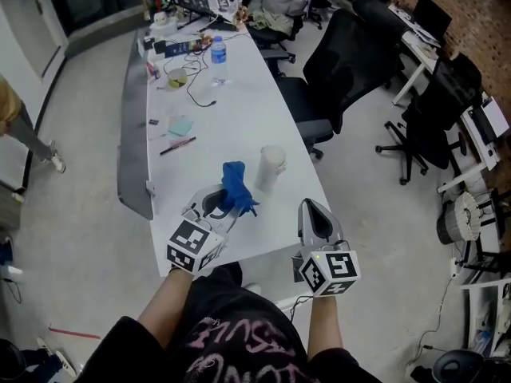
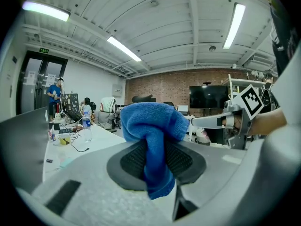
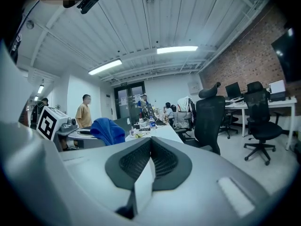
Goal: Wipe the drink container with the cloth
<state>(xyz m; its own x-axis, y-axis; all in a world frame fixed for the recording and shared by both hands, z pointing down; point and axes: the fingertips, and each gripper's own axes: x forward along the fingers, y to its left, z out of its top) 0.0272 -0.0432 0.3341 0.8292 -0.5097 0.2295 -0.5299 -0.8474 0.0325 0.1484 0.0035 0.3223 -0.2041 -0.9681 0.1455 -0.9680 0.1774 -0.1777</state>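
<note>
A white drink container point(image 1: 271, 167) stands upright on the long white table point(image 1: 239, 110), near its front right edge. Left of it, my left gripper point(image 1: 226, 203) is shut on a bunched blue cloth point(image 1: 235, 186), which hangs a hand's width from the container. In the left gripper view the cloth point(image 2: 153, 140) fills the gap between the pads and spills over their tips. My right gripper point(image 1: 310, 207) hovers at the table's front edge below the container, jaws shut with nothing between them point(image 3: 149, 160). From the right gripper view the cloth point(image 3: 109, 130) shows at the left.
Farther back on the table are a water bottle point(image 1: 219, 58), a small bowl point(image 1: 177, 77), a cable, a note pad point(image 1: 180, 126) and a pen. Black office chairs point(image 1: 343, 62) stand close along the table's right side. A person point(image 1: 16, 122) walks at the far left.
</note>
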